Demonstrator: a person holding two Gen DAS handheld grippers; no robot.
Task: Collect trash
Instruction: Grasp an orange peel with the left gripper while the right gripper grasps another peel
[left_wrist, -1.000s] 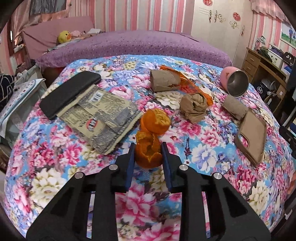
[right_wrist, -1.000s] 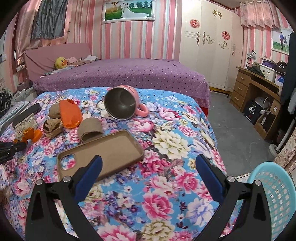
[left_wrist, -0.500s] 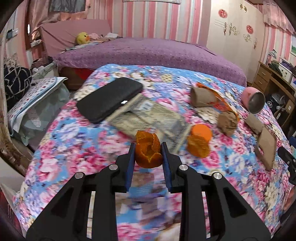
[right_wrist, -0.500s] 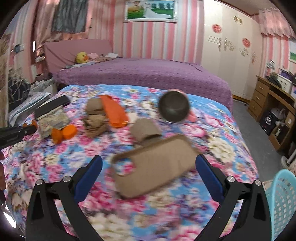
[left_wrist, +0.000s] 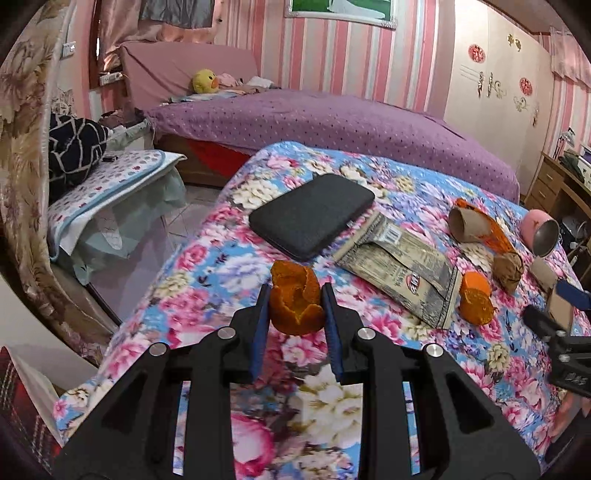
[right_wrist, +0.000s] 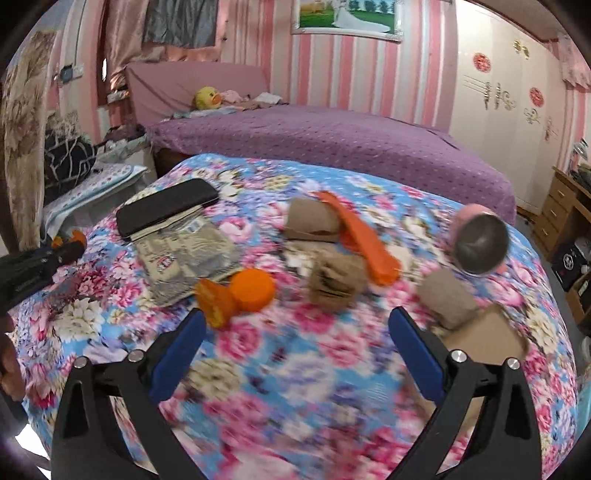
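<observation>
Here we list: our left gripper (left_wrist: 295, 308), pads clamped on a curled orange peel (left_wrist: 294, 306), raised above the floral bedspread (left_wrist: 207, 284). Our right gripper (right_wrist: 295, 332), jaws wide and closing, nothing between them. Remaining on the bedspread: second orange peel (right_wrist: 236, 293), crumpled brown paper (right_wrist: 334, 282), cardboard tube (right_wrist: 310, 221), flattened wrapper (right_wrist: 184, 254).

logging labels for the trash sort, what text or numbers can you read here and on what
Nothing reads clearly.
Flattened printed wrapper: a round red and white logo, a barcode and blocks of small print, all too small to read.
Red round decals on the wardrobe doors: too small to read.
Other items show no lettering.
</observation>
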